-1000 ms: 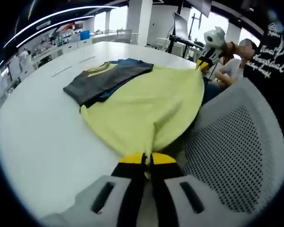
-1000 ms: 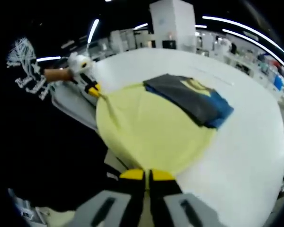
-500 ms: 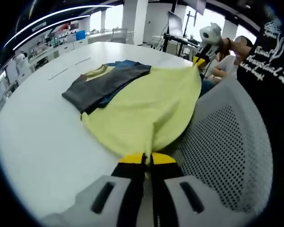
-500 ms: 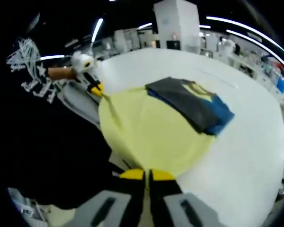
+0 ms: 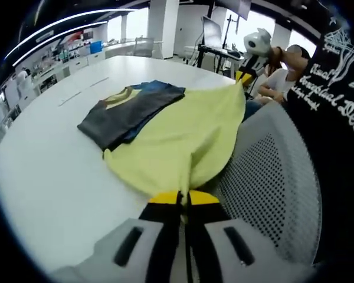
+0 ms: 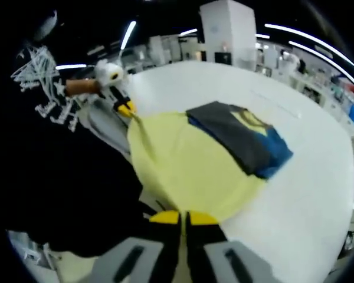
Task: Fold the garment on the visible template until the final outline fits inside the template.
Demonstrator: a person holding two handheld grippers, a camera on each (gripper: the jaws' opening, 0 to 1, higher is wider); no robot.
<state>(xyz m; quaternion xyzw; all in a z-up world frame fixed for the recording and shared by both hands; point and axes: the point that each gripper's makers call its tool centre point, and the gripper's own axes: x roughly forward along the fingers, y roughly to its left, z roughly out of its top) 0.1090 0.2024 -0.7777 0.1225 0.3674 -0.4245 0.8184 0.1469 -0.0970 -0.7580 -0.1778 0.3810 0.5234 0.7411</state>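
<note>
A yellow garment (image 5: 183, 135) (image 6: 189, 162) lies spread on the white table (image 5: 53, 171), its near edge pulled off the table's rim. My left gripper (image 5: 184, 198) is shut on one corner of the garment. My right gripper (image 6: 183, 216) is shut on the other corner. Each gripper also appears in the other's view, the right gripper (image 5: 243, 75) at the top right and the left gripper (image 6: 127, 108) at the upper left. On the far part of the garment rests a folded stack of dark grey and blue clothes (image 5: 130, 109) (image 6: 242, 138).
A grey mesh chair back (image 5: 271, 177) stands beside the table's edge. A person in black clothing with white print (image 5: 336, 88) (image 6: 53, 153) is close by. Another seated person (image 5: 280, 82) and desks lie beyond.
Both grippers have drawn back a little toward the person with the garment's corners, so the yellow cloth hangs slightly farther off the table's edge. The folded stack has stayed on it.
</note>
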